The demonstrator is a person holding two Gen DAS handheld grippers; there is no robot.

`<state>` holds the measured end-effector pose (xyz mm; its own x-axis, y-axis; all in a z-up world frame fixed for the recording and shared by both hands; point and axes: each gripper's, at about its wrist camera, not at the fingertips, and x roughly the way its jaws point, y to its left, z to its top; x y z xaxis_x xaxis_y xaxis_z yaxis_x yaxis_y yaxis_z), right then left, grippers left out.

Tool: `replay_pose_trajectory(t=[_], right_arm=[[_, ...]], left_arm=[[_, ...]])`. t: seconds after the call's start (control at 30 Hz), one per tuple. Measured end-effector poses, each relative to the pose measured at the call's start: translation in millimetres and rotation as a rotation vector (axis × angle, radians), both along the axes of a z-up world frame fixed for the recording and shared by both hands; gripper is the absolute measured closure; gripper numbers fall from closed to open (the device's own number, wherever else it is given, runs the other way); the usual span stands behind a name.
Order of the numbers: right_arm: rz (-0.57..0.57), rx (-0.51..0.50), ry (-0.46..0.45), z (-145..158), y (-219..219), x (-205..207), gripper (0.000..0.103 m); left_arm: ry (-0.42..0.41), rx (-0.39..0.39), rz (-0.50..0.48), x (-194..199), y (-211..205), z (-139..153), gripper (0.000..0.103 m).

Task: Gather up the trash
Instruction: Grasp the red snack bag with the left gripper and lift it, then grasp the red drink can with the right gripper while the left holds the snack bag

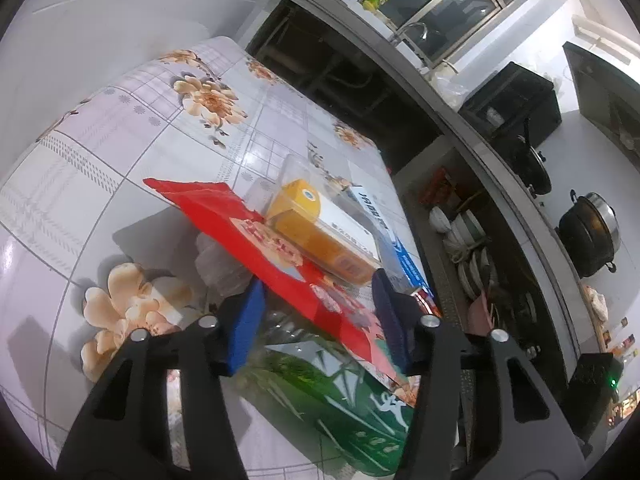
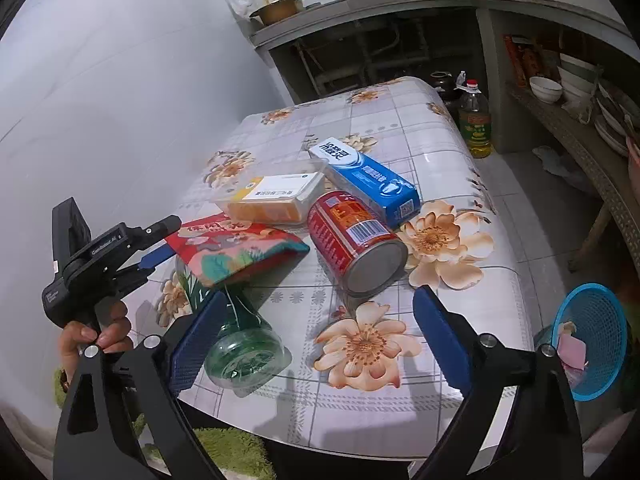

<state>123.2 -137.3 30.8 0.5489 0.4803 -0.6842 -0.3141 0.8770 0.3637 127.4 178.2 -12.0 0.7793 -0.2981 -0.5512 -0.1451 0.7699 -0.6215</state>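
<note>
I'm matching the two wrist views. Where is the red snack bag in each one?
Left wrist: red snack bag at centre, running between the left gripper pads.
Right wrist: bag left of centre, beside the red can.
Shared landmark: the blue carton.

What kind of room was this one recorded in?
Most likely a home kitchen: a pot on the long counter, stacked bowls on a shelf under it, and a cooking-oil bottle on the floor.

Glossy tablecloth, metal can
</note>
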Motion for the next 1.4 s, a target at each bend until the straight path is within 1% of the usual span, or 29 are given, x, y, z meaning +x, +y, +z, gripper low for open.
replay_pose_trajectory(t=[0.07,0.1,0.17,0.2,0.27,0.37,0.53,0.67,0.83,0.93,1.03,1.13,1.23,1.33,1.4], right_arm=[[-0.006,-0.001,0.004,-0.8,-2.0,1.2,0.015],[-0.007,0.000,0.006,-1.3,-2.8,1.9,0.016],[-0.007,-0.001,0.008,-2.1,-3.7,3.5,0.017],[-0.008,-0.003,0.009,-2.6,-4.3,4.9,0.017],[-0.008,-0.005,0.012,-3.6,-4.7,7.4,0.018],[-0.011,0.001,0.022,-5.9,-5.5,11.7,0.019],[-0.018,0.000,0.029,-8.7,-5.8,19.4,0.021],[-0.024,-0.006,0.039,-13.8,-5.5,27.8,0.021],[-0.024,-0.030,0.030,-19.3,-1.6,37.2,0.022],[-0.041,-0.067,0.007,-23.3,1.6,45.6,0.021],[-0.039,-0.112,-0.010,-26.3,5.9,55.5,0.021],[0.012,-0.140,-0.031,-22.2,13.6,68.9,0.021],[0.104,-0.189,-0.012,-19.8,28.7,86.5,0.021],[0.193,-0.279,0.018,-20.5,51.5,108.6,0.021],[0.214,-0.335,0.034,-23.4,61.4,118.0,0.021]], left_arm=[[0.013,-0.012,0.015,3.3,2.7,-2.0,0.065],[0.021,-0.016,0.023,4.4,4.1,-2.6,0.067],[0.033,-0.019,0.037,6.1,6.6,-4.1,0.076],[0.041,-0.018,0.047,6.6,8.1,-5.2,0.078],[0.050,-0.022,0.059,6.3,11.4,-7.4,0.087],[0.049,-0.029,0.069,4.7,15.9,-7.7,0.092],[0.020,-0.042,0.073,-3.5,20.4,-1.4,0.099],[-0.018,-0.054,0.059,-13.7,22.8,8.5,0.101],[-0.104,-0.071,0.037,-33.3,29.5,24.2,0.103],[-0.159,-0.078,0.027,-44.3,33.0,32.4,0.103],[-0.189,-0.077,0.015,-52.4,35.2,38.1,0.103],[-0.205,-0.064,-0.002,-55.6,33.5,43.1,0.103],[-0.217,-0.055,-0.018,-56.1,30.2,43.7,0.103],[-0.219,-0.048,-0.024,-54.0,26.1,40.9,0.103],[-0.220,-0.048,-0.022,-53.1,25.4,36.8,0.103]])
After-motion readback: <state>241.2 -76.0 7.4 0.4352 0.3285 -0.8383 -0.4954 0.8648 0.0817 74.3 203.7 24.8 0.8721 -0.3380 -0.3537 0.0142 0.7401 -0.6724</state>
